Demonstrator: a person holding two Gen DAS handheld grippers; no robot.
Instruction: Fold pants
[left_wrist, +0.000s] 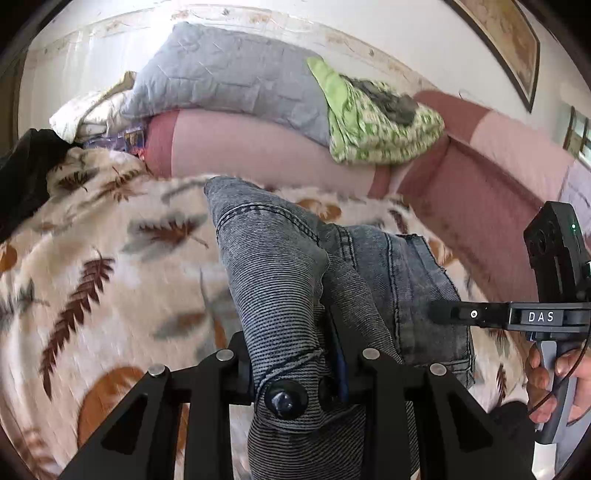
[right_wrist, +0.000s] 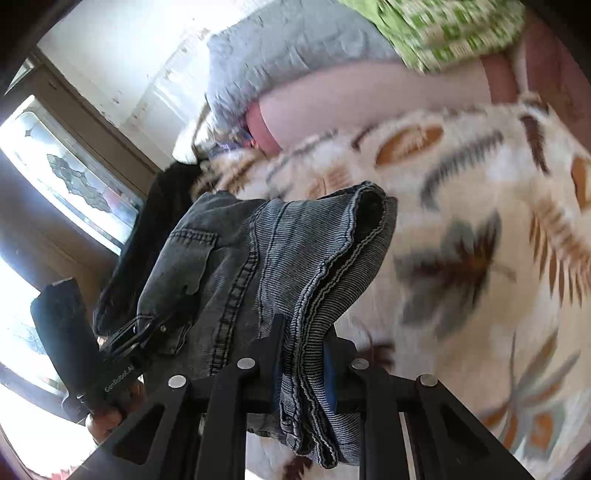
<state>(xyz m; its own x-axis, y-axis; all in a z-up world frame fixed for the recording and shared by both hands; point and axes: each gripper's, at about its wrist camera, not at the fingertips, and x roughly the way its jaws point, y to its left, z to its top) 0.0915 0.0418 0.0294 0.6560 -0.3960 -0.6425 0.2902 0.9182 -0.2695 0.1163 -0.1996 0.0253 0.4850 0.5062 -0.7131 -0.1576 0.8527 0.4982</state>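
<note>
Grey denim pants (left_wrist: 273, 258) hang bunched above a leaf-patterned blanket (left_wrist: 110, 258). My left gripper (left_wrist: 299, 354) is shut on the waistband, right by the dark button (left_wrist: 284, 398). In the same view my right gripper (left_wrist: 447, 313) comes in from the right edge and clamps the pants' far side, with a person's hand (left_wrist: 554, 373) on its handle. From the right wrist view, my right gripper (right_wrist: 306, 350) is shut on a thick fold of the pants (right_wrist: 236, 258), hems stacked between its fingers. My left gripper (right_wrist: 122, 343) pinches the cloth at the left.
A pink sofa back (left_wrist: 258, 147) runs behind the blanket, carrying a grey quilt (left_wrist: 229, 77) and a green patterned cloth (left_wrist: 369, 125). A black garment (left_wrist: 26, 173) lies at the left. A framed picture (left_wrist: 509, 40) hangs on the wall; a bright window (right_wrist: 66, 177) is at the left.
</note>
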